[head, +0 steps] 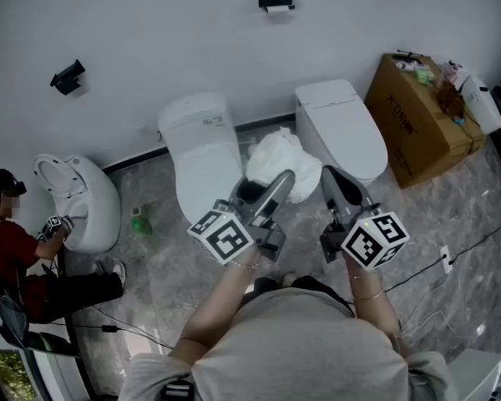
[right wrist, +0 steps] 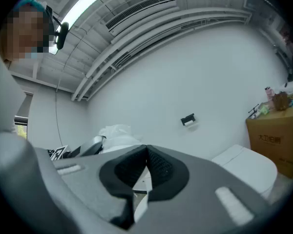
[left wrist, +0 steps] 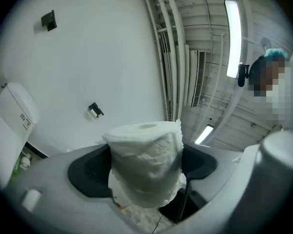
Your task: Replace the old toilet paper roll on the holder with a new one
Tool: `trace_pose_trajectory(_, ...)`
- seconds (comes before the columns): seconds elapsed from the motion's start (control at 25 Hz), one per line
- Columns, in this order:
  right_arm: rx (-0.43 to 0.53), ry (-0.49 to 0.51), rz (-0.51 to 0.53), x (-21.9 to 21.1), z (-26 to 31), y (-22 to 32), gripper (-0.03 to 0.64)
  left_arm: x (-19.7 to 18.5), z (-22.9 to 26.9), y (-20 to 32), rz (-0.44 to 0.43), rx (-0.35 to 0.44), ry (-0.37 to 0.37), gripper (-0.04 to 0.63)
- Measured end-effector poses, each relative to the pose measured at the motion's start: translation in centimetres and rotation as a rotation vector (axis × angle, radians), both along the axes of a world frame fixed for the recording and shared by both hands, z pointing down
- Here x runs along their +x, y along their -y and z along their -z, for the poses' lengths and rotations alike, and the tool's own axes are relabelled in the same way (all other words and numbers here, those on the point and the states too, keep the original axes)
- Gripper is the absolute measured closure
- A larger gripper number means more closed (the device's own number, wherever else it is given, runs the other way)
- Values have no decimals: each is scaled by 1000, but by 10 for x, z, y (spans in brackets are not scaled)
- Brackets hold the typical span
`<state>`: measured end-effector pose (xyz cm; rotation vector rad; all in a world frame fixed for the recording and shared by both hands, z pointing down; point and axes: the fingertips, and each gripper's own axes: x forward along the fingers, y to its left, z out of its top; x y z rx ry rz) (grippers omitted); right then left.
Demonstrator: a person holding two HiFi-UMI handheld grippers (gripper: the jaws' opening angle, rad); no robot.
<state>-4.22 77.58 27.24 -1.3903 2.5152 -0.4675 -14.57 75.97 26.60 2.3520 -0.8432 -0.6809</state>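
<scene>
Red clothing is worn by a person [head: 12, 253] at the far left beside a toilet [head: 88, 203], and this is shown by the head view alone. The toilet paper roll [left wrist: 145, 150] is clamped upright between the wide-spread jaws of the left gripper [left wrist: 145, 168], with both dark pads pressed against its sides. Its hollow core is revealed only in the left gripper view. The right gripper [right wrist: 145, 172] is held just beside it, jaws pressed together on nothing. The black holder [right wrist: 188, 120] is seen mounted on the wall, well beyond both grippers.
</scene>
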Motion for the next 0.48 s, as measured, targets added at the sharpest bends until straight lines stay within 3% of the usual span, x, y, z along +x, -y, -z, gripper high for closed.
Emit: trace_pose_trajectory(0.48, -7, 17, -25, 11, -4, 5, 615, -4, -18, 4, 26, -58, -28, 172)
